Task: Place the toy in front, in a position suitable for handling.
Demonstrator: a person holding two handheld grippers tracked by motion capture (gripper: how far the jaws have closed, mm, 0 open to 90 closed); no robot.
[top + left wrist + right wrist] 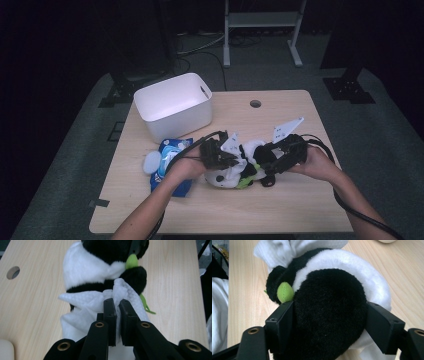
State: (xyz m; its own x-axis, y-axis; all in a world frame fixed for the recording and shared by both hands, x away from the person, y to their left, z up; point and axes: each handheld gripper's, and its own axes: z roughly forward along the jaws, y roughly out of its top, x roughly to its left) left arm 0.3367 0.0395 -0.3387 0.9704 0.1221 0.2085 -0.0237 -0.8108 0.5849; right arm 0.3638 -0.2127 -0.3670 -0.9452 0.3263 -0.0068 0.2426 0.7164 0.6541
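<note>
The left gripper [117, 305] has its two black jaws closed narrow on a fold of a thin white embossed wipe cloth [87, 305], which is pinched between the pads right at the tips. Just beyond these tips, the cloth lies against a soft black and white plush panda toy [90, 267], and it spreads to the left of the jaws over the toy's side. A small green fabric piece [131, 261] of the toy is ahead of the jaws and a little to the right, and a thin green strip hangs down at the right of the tips. The right gripper [329, 315] holds the same plush toy [329, 315]: its jaws stand wide, one on each side of a round black part of the toy, and both pads press on the plush. In the high view the two grippers meet over the toy [235, 172] near the middle of the light wooden table [280, 200], the left gripper [225, 157] at the toy's left and the right gripper [277, 160] at its right. Behind the left gripper, by the person's left hand, lies a blue and white soft pack of wipes [170, 165]. Farther beyond that gripper stands a white rectangular plastic bin [172, 105], well apart from the toy.
</note>
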